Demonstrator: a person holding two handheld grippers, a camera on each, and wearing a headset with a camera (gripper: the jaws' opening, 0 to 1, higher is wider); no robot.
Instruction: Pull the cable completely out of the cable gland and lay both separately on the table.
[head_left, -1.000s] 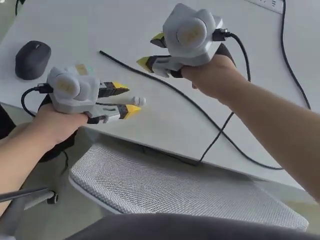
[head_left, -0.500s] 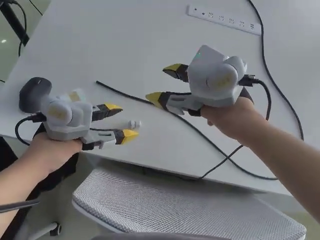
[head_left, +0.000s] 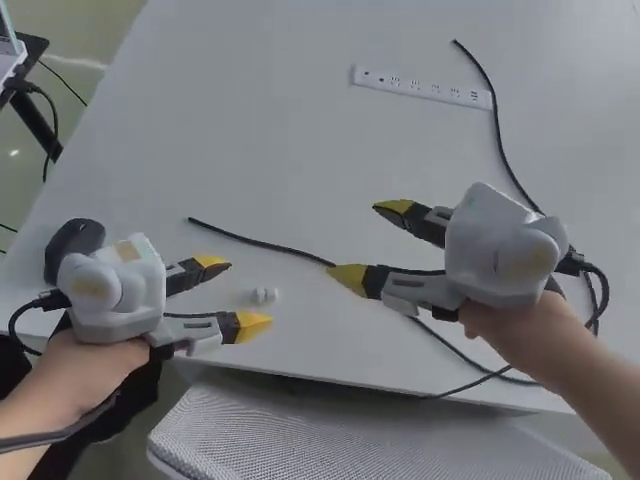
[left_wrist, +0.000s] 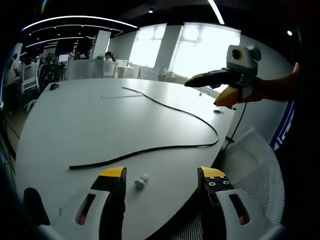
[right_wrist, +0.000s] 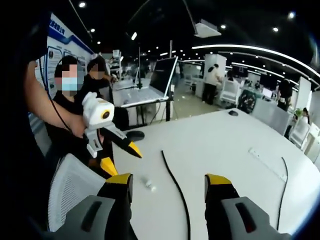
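The table (head_left: 250, 120) is a broad white slab, smooth and matt, with a rounded front edge. The cable (head_left: 260, 243) lies on it as a thin black line of round section, one cut end pointing toward the mouse (head_left: 72, 240), the rest running in a slack curve under the right gripper (head_left: 371, 243). The gland (head_left: 264, 295) is a small, stubby white plastic piece that rests on its side near the front edge, apart from the cable and just ahead of the left gripper (head_left: 232, 293). In the left gripper view the gland (left_wrist: 141, 181) sits on the bare tabletop between the two jaws, touching neither. Both grippers have glossy pale-grey shells and dark tapered jaws capped in yellow. Each pair of jaws stands wide apart and holds nothing. The right gripper hovers above the table over the cable, and the left one hangs at the table's edge. A flat white power strip (head_left: 420, 88) lies far back on the table, with a second black cord (head_left: 495, 130) winding past it. Below the edge shows a chair (head_left: 330, 440) of pale woven mesh.
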